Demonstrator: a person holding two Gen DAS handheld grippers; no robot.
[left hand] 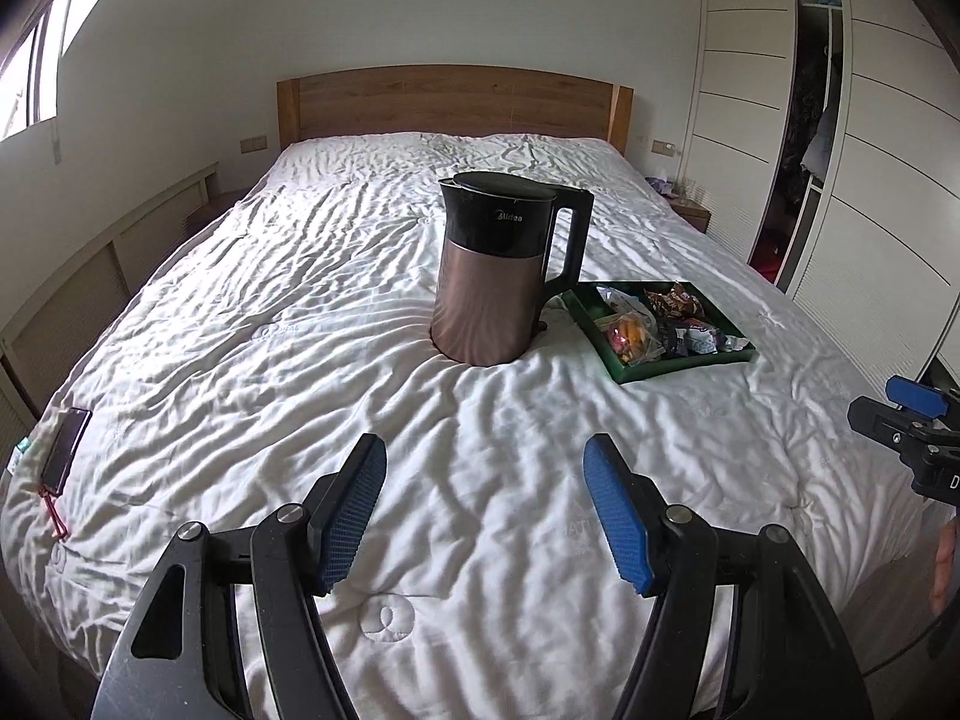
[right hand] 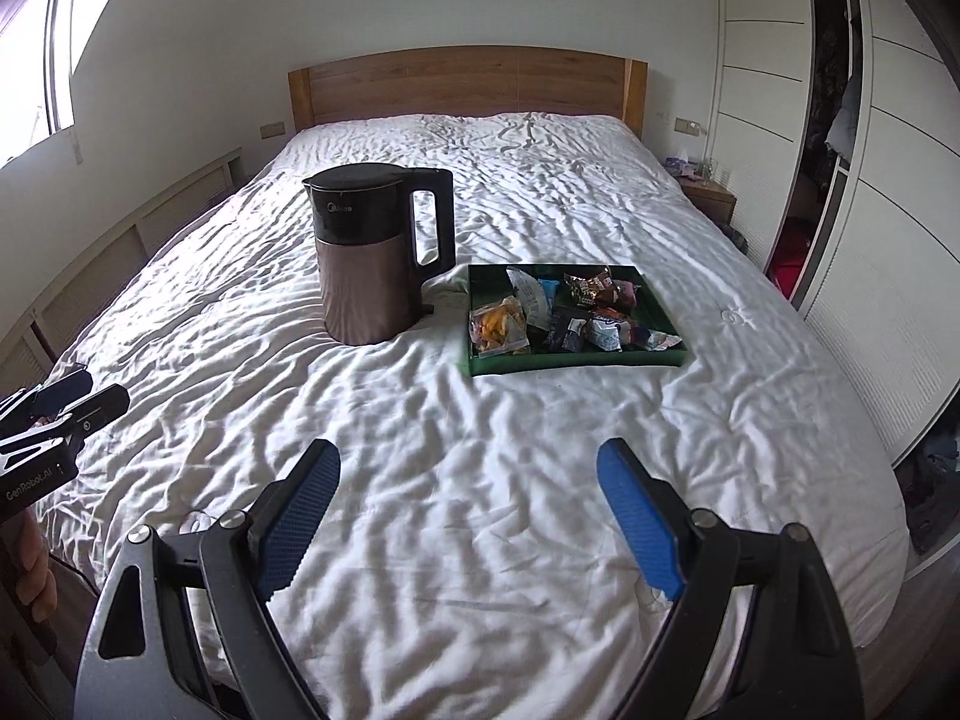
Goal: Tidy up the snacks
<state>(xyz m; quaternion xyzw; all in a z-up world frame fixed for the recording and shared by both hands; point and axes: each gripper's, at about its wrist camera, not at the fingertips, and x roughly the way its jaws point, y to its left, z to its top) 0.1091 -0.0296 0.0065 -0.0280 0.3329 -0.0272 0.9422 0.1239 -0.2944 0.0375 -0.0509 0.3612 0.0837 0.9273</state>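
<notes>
Both wrist views sit low over the foot of the bed [left hand: 300, 312], facing the headboard [right hand: 468, 84]. Left view is offset leftward; right view rightward, nearer the green tray [right hand: 576, 363]. Shared field: kettle [left hand: 492, 276], tray, quilt, wardrobe [right hand: 888, 240]. Each view catches the other gripper at its edge.
</notes>
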